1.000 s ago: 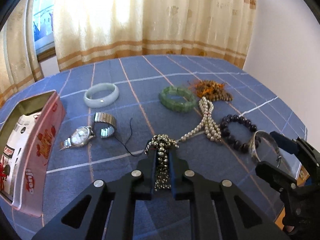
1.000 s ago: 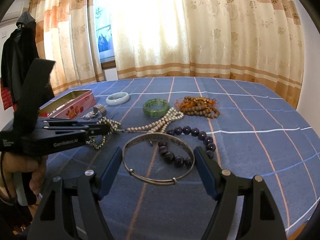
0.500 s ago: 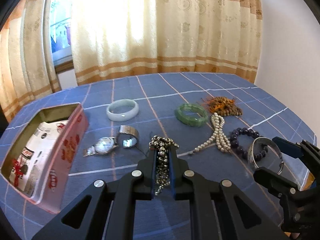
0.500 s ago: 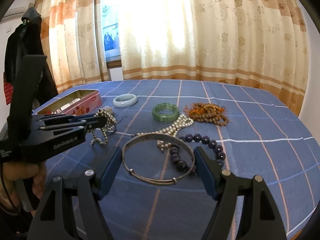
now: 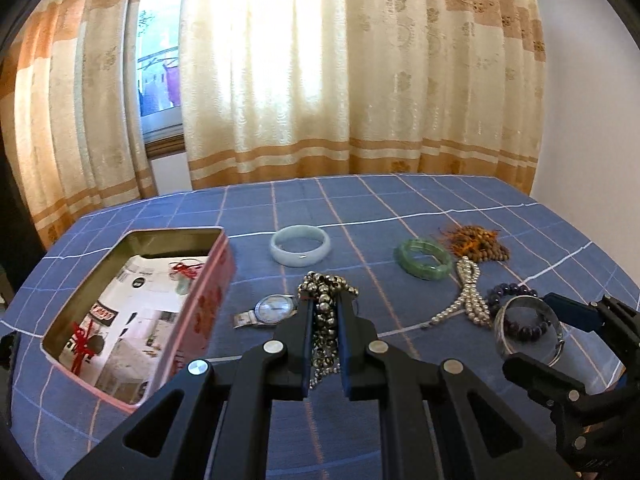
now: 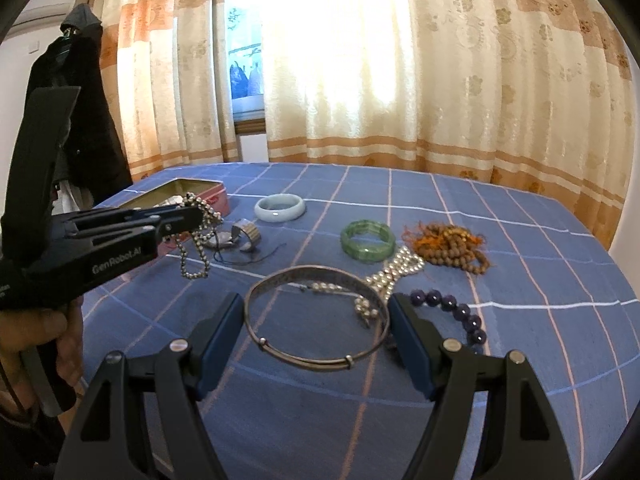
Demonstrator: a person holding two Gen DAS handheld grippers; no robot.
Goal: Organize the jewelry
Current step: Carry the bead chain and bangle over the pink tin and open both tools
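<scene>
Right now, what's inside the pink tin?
The pink tin holds printed paper lining, a red-corded pendant near the far end and a red tassel nearer. Whatever's under the paper is hidden.

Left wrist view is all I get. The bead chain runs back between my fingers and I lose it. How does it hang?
Observer: In the right wrist view, the bead chain droops in a long loop under the left hand-held gripper, in front of the pink tin.
Operator: And the watch strap hidden behind my fingers?
Observer: The metal strap curls up off the cloth beside the wristwatch, and a black thread trails past it.
Operator: Is the right side gripping squarely?
Observer: The silver bangle lies level across the right hand-held gripper, spanning from one blue pad to the other.
</scene>
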